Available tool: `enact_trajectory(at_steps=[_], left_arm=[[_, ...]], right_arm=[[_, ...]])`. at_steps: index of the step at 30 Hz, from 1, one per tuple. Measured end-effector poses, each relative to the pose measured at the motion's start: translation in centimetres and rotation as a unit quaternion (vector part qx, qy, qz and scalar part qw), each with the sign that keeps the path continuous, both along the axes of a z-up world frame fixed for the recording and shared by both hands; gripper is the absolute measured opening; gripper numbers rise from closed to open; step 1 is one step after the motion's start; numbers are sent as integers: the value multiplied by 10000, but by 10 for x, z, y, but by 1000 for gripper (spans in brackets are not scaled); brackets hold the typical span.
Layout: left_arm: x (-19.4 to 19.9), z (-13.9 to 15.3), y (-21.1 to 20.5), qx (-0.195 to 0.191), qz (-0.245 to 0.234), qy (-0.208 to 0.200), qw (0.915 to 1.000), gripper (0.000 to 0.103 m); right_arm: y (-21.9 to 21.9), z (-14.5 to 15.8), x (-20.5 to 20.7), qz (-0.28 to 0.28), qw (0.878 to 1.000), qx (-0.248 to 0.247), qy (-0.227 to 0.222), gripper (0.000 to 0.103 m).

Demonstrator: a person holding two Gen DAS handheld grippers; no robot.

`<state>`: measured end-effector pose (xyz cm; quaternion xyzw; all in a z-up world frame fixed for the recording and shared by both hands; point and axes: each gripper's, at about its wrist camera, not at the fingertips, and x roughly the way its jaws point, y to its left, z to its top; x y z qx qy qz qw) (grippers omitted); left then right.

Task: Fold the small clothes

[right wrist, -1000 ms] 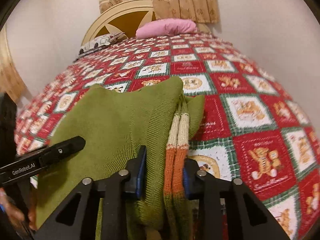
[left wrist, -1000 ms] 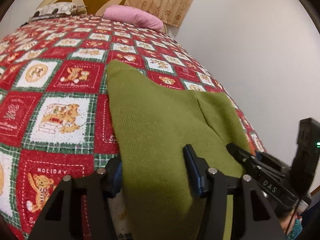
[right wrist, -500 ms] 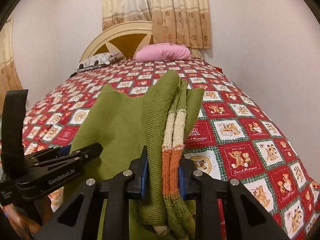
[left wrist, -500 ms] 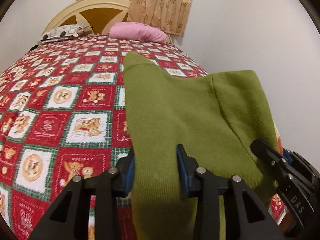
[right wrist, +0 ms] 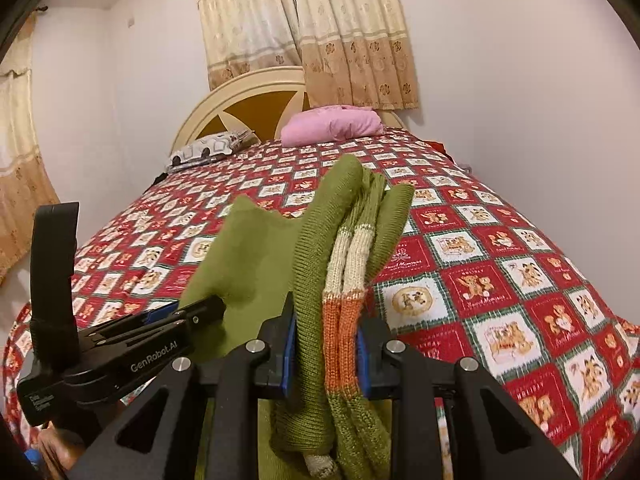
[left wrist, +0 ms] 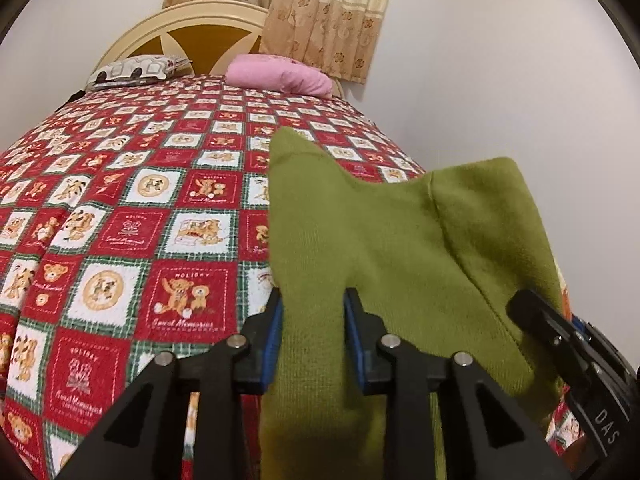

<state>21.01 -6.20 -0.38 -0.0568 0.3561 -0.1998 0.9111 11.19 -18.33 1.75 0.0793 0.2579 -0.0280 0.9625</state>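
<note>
Both hand-held grippers (left wrist: pixel 312 300) (right wrist: pixel 326 316) clamp a green sweater (left wrist: pixel 380 240) above the patchwork bedspread (left wrist: pixel 120 200).

Bed (right wrist: pixel 500 288) wearing a red teddy-bear quilt, pink pillow (right wrist: pixel 332 125) and patterned pillow (right wrist: pixel 208 150) lying at its head edge

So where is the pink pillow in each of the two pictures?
Left wrist view: the pink pillow lies at the top, just left of centre, at the far end of the bed below the curtain.
Right wrist view: the pink pillow lies above centre, in front of the headboard.
Shared landmark: the cream headboard with its star shape.
</note>
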Motion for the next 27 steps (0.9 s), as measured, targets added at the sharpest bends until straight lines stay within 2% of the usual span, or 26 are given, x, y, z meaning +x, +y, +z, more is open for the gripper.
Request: enact_trajectory(at_steps=[2,4,7,8,9,10,11,12,15,17,21,24,26,27], left_arm=[[-5,-2,-1,32,-22,4,10000,24],[-9,-5,0,15,-76,3,10000,11],[-10,-9,-5,63,-298,109,9995,11],[-6,-12,-3,81,-272,232,9993,21],[0,-16,3,-18,-211,411,9989,44],[2,-18,8,-116,-157,519,9985,60],[9,-23,19,-327,-54,712,9969,87],[17,-28,31,-593,9,882,9943,93],[36,-41,45,-1083,29,1414,9840,93],[42,-46,37,-1140,-106,1611,9803,93],[48,-57,-9,-682,-657,1811,9789,93],[51,-75,-35,-250,-854,2028,9752,93],[49,-78,-44,-56,-849,1851,9790,93],[47,-77,-45,-20,-878,1797,9798,85]], right_arm=[[0,-1,-7,-22,10000,17,33,24],[-5,-4,-13,-49,9999,115,87,24],[-12,-14,-16,-156,9994,143,276,24],[-16,-20,-16,-220,9990,165,363,24],[-19,-23,-18,-266,9987,179,400,24],[-26,-30,-20,-324,9982,210,463,24],[-31,-36,-21,-356,9977,249,527,24],[-35,-40,-23,-381,9972,293,577,24],[-52,-57,-25,-442,9950,514,735,24],[-60,-65,-25,-449,9937,663,778,24],[-63,-68,-24,-410,9937,711,769,24],[-66,-72,-23,-384,9933,736,798,24],[-68,-76,-22,-384,9926,774,856,25],[-69,-77,-21,-394,9924,781,864,25]])
